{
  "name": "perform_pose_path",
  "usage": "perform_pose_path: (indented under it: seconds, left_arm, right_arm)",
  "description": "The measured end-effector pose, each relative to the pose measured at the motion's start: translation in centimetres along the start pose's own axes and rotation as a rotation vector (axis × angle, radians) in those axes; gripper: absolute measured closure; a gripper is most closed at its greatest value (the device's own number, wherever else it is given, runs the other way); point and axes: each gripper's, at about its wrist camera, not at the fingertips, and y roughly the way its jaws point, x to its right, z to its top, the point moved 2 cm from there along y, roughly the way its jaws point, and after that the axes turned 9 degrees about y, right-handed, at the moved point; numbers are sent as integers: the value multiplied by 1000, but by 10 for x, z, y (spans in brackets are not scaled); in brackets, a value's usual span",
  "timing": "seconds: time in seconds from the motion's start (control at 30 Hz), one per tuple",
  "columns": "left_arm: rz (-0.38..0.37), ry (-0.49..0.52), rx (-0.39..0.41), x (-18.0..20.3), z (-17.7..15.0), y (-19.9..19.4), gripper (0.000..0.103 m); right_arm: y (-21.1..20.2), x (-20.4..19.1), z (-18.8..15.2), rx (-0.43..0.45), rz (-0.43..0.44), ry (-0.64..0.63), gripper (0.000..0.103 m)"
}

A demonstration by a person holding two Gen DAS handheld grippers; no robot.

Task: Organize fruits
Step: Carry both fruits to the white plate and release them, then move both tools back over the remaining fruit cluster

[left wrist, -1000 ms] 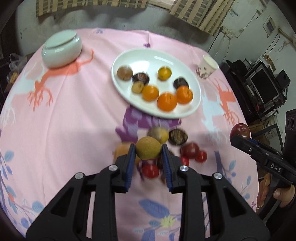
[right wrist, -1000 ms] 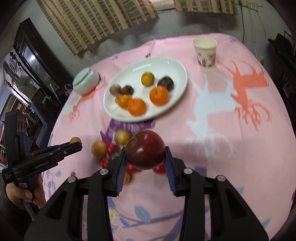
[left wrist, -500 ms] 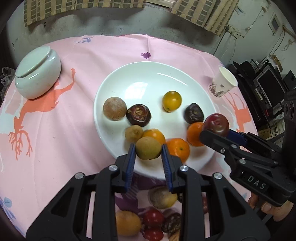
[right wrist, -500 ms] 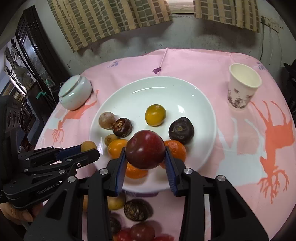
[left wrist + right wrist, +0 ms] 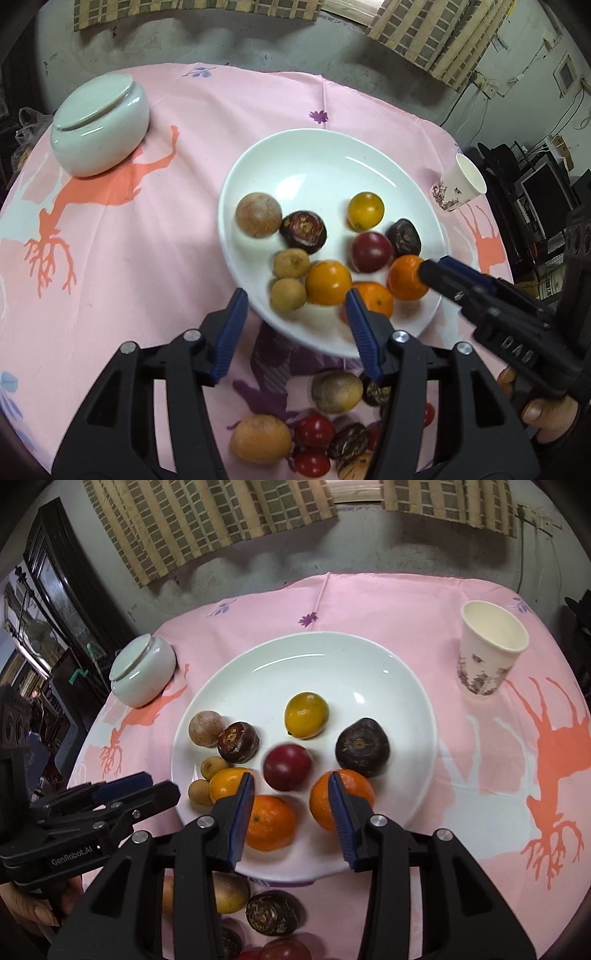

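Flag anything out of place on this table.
Several fruits lie loose on the pink cloth just short of the white plate, not on it with the rest. Nothing looks spilled or broken.

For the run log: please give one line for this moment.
left gripper: open | right gripper: open | red plum, small brown fruit: on plate

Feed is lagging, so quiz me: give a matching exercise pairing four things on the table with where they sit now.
Things:
1. dark red round plum
2. white paper cup
3. pale green lidded ceramic jar
4. red cherry tomato

Places:
A. on the cloth, near side of the plate
B. on the white oval plate
C. right of the plate
D. left of the plate

Pairs: 1-B, 2-C, 3-D, 4-A
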Motion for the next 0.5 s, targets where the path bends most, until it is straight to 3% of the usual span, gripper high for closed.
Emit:
perform_pose_path:
  seconds: [0.1, 0.13, 0.17, 0.2, 0.3, 0.4, 0.5]
  left_arm:
    - [-1, -5, -2, -2, -15, -12, 41]
    - [4, -12, -8, -4, -22, -16, 38]
    - [7, -21, -14, -6, -28, -19, 37]
    - [8, -30, -19, -8, -35, -22, 37]
    - [20, -48, -38, -12, -60, -33, 35]
    - [18, -72, -72, -17, -89, -41, 31]
    - [11, -83, -112, -19, -116, -44, 30]
  right_arm:
    - [-20, 7, -12, 10, 11, 31, 60]
    - [-26, 10, -18, 7, 9, 36, 56]
    - [-31, 14, -25, 4, 6, 42, 39]
    - [-38, 18, -33, 7, 4, 54, 34]
    - [-55, 34, -65, -2, 7, 112, 33]
    - [-65, 50, -102, -64, -16, 178, 33]
    - [-69, 60, -136, -155, 16, 232, 31]
